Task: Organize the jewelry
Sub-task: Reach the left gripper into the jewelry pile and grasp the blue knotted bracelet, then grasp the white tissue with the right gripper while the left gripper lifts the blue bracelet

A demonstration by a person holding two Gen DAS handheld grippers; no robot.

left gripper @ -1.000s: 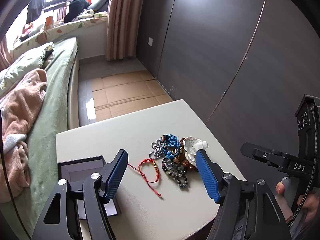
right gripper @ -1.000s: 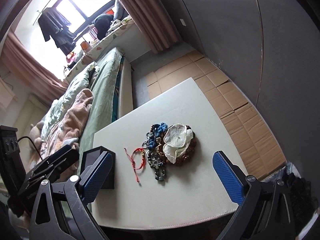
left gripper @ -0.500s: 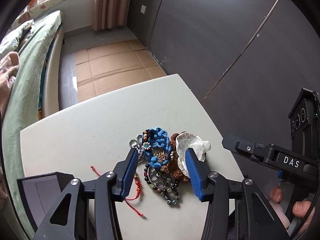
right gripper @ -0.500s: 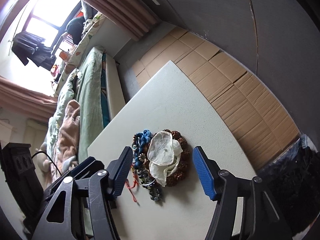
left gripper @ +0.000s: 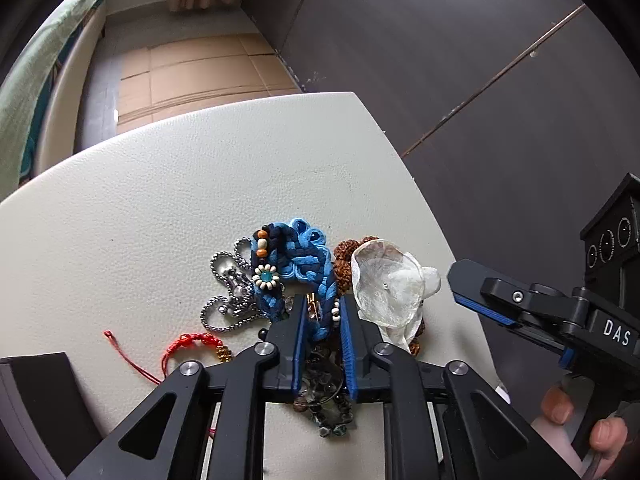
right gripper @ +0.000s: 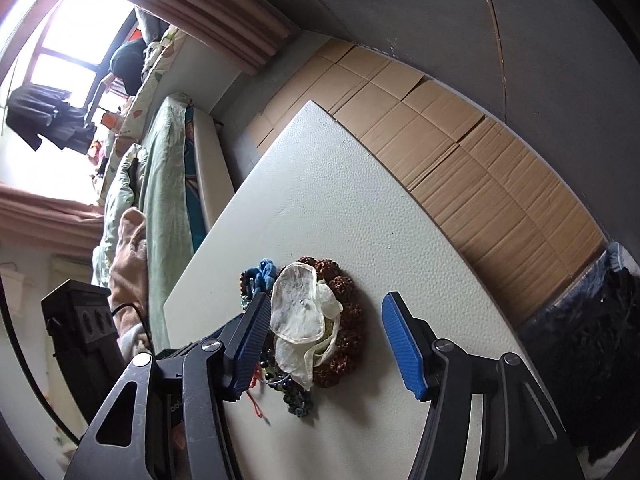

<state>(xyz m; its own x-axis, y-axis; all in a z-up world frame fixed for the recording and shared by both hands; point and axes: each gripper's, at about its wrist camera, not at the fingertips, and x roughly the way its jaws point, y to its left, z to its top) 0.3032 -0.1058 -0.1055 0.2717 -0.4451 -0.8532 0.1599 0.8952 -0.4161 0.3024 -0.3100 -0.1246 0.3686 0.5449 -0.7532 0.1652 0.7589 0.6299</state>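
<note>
1. Jewelry is lying heaped at the near right part of the pale table (left gripper: pixel 168 184); a blue braided bracelet (left gripper: pixel 298 258), a silver chain (left gripper: pixel 228 300), a brown seed-bead bracelet (right gripper: pixel 348 316) and a translucent white shell-like piece (left gripper: pixel 386 284) are touching one another in the pile.
2. Left gripper (left gripper: pixel 322 322) is sitting with its fingers nearly together, pinching the lower strand of the blue braided bracelet between the blue pads; dark glassy beads (left gripper: pixel 328 412) are lying just below them.
3. Right gripper (right gripper: pixel 326 338) is hovering with its fingers wide apart, straddling the white piece and the brown bracelet; whether it is touching them I cannot tell.
4. Red cord bracelet (left gripper: pixel 192 344) is lying just left of the pile; a dark box (left gripper: pixel 36 396) is sitting at the table's left edge.
</note>
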